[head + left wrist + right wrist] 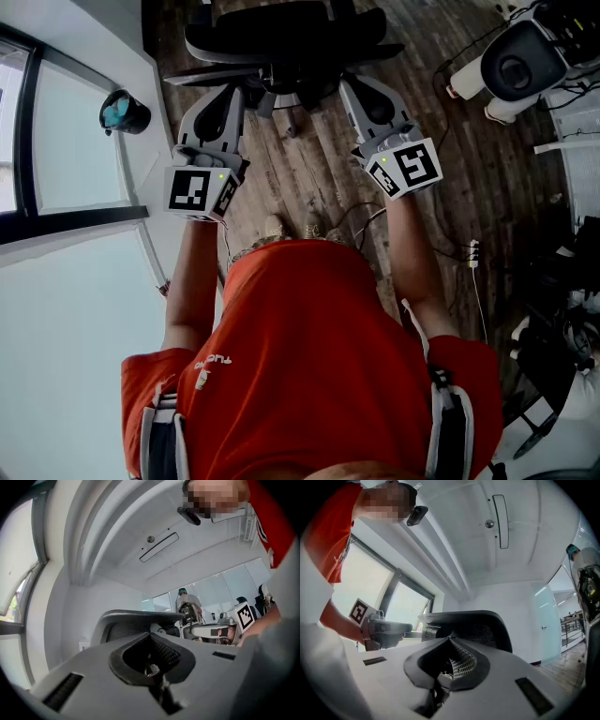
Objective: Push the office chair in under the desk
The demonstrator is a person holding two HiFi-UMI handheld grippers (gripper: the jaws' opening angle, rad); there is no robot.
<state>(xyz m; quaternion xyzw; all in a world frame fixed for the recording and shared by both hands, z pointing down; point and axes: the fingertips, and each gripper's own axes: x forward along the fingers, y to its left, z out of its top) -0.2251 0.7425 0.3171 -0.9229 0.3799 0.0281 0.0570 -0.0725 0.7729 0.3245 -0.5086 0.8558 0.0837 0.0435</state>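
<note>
At your far left, a teal and black object [124,112] sits on the white ledge [89,80] by the window. Your left gripper [231,91] has its jaws pressed together with nothing between them. It points at the black office chair [281,37], which stands on the wooden floor [309,178] straight ahead of you, its mesh backrest facing both grippers. Your right gripper [352,86] is likewise closed and empty, its tip close to the chair; contact cannot be told. A white and grey machine [516,61] stands at far right.
</note>
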